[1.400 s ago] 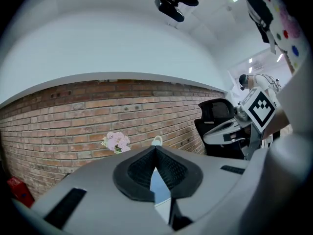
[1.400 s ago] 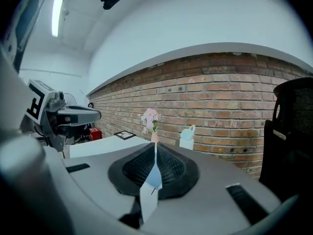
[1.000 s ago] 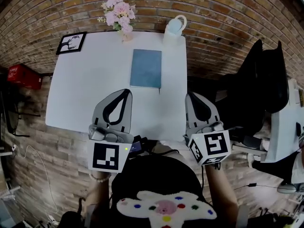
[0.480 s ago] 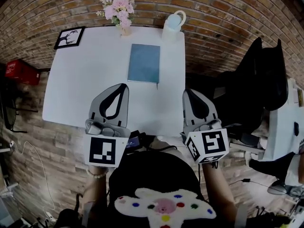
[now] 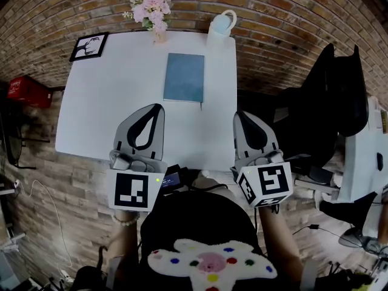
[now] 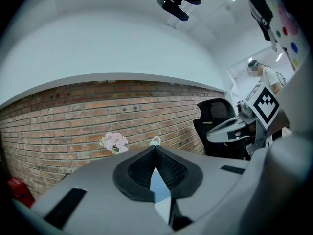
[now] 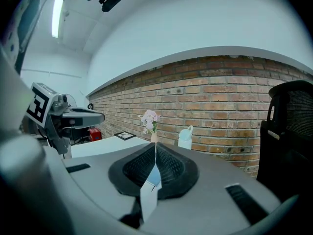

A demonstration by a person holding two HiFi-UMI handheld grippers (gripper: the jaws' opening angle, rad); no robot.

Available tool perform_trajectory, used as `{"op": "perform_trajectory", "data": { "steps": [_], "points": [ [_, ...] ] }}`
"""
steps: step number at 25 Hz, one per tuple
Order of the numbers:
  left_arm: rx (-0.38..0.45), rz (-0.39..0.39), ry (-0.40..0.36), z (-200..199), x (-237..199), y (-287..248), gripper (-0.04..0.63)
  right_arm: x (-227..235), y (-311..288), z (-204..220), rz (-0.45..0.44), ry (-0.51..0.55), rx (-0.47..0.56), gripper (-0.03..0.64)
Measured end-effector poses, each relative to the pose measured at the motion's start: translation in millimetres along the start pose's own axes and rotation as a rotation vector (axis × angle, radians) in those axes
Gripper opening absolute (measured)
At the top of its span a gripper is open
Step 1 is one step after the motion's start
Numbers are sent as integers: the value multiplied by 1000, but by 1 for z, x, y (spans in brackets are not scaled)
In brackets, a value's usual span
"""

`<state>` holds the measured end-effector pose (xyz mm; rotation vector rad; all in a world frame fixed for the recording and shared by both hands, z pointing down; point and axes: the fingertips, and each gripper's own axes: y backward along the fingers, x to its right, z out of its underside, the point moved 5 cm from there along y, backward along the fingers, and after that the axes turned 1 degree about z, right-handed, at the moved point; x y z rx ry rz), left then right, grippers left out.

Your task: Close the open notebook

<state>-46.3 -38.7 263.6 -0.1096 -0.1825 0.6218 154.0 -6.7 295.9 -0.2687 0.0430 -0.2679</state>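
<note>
Notebook point(image 5: 184, 77) is seen lying flat, cover down, far across the surface point(image 5: 109, 102) | left gripper point(image 5: 159, 109) and right gripper point(image 5: 239, 117) are held pressed together, empty, at the near edge | closing is judged done, so no grip is needed.

Office: white desk point(image 5: 121, 90), swivel chair point(image 5: 341, 102)

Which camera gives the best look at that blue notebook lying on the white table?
The head view: it looks down on the slim blue rectangular notebook, showing its whole closed cover flat on the white table. Both gripper views look nearly level and catch only a thin blue sliver of it.
</note>
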Motion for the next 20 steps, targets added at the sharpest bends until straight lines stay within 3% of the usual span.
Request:
{"op": "perform_trajectory", "data": {
  "steps": [20],
  "points": [
    [26, -15, -1, -3, 0, 9, 17, -9, 5, 0, -15, 13, 6, 35]
  ]
}}
